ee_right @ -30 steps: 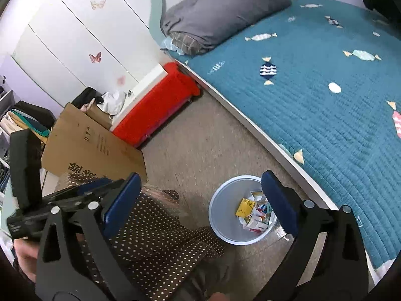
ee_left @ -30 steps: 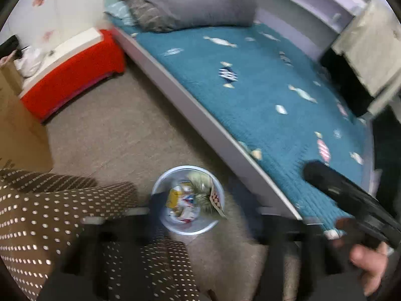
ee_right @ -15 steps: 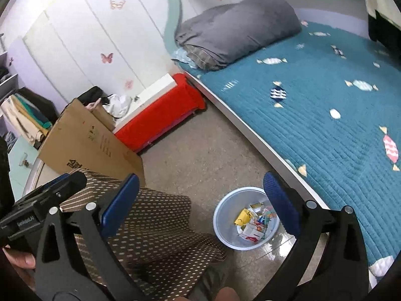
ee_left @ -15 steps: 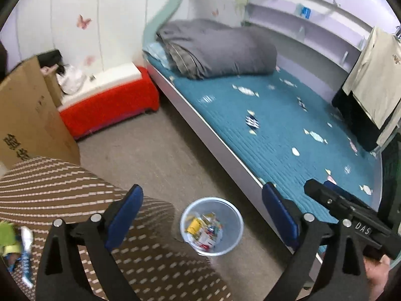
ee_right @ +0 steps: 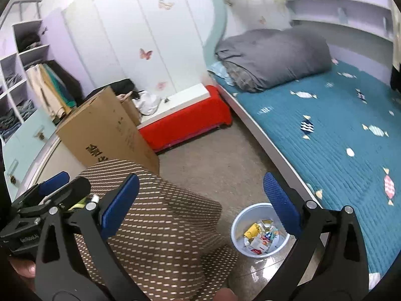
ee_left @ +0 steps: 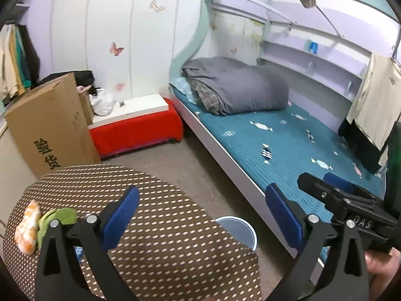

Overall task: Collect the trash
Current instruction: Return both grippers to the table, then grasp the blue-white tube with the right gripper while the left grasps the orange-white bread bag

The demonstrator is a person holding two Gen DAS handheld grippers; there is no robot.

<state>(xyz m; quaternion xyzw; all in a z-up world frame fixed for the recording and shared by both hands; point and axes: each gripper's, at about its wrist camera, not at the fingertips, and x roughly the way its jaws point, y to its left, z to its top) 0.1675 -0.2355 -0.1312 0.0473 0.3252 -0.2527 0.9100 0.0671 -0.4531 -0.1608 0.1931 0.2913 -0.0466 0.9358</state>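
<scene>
Trash sat at the table's left edge, bin on the floor by the bed, so I had left gripper opening, empty, right gripper wide, empty.

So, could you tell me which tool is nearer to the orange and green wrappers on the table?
Left. The left tool, jaws opening with nothing between, sits just right of the wrappers; the right tool is farther right, toward the bin.
</scene>
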